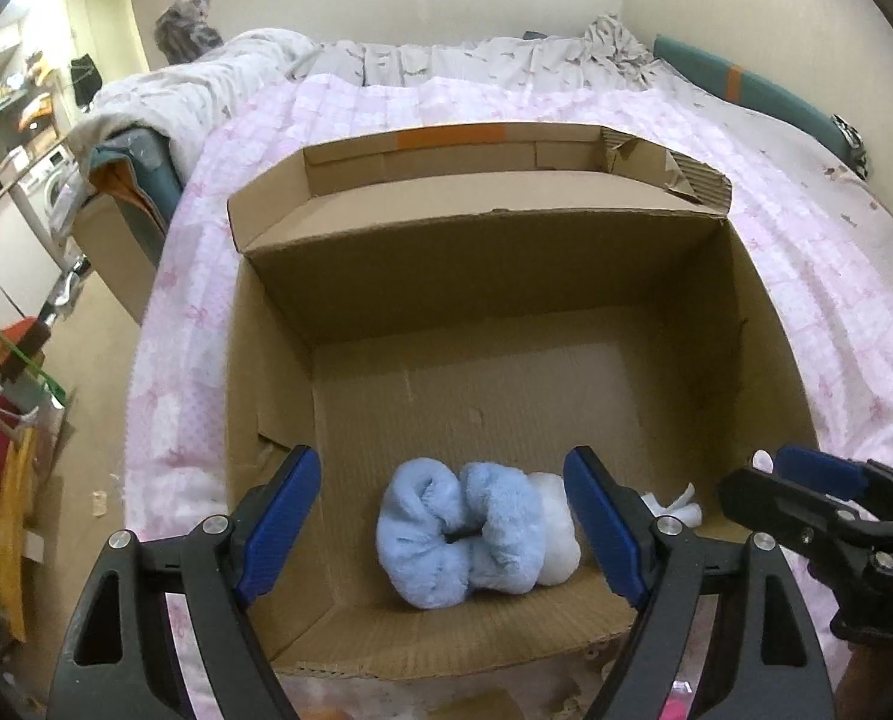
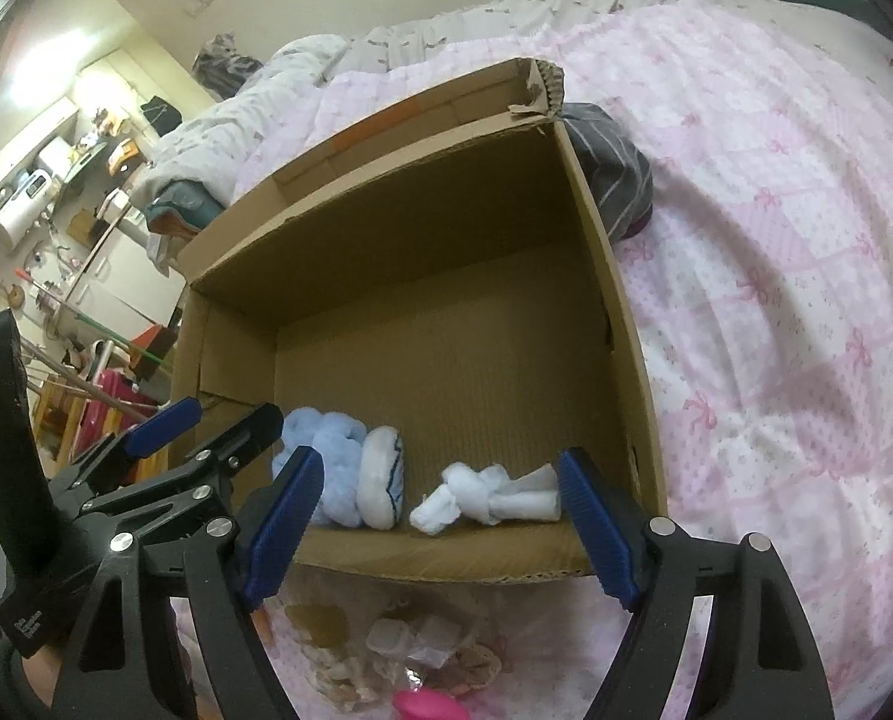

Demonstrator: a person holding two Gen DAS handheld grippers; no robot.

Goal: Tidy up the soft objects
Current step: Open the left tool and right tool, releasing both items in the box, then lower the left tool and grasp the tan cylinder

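Note:
An open cardboard box (image 1: 566,276) (image 2: 422,228) sits on a pink bed. Inside, near its front wall, lie a fluffy light-blue soft item (image 1: 458,531) (image 2: 323,450), a white one with dark lines (image 1: 557,531) (image 2: 380,483), and a knotted white sock bundle (image 2: 488,498) (image 1: 677,507). My left gripper (image 1: 446,522) (image 2: 206,426) is open and empty, above the blue item. My right gripper (image 2: 440,516) (image 1: 764,480) is open and empty, above the white bundle.
A dark striped garment (image 2: 611,174) lies outside the box's right wall. Small items, among them a pink thing (image 2: 425,705), lie on the bedspread (image 2: 776,300) before the box. A cat (image 1: 185,30) sits at the bed's far left. Cluttered floor and furniture are at left.

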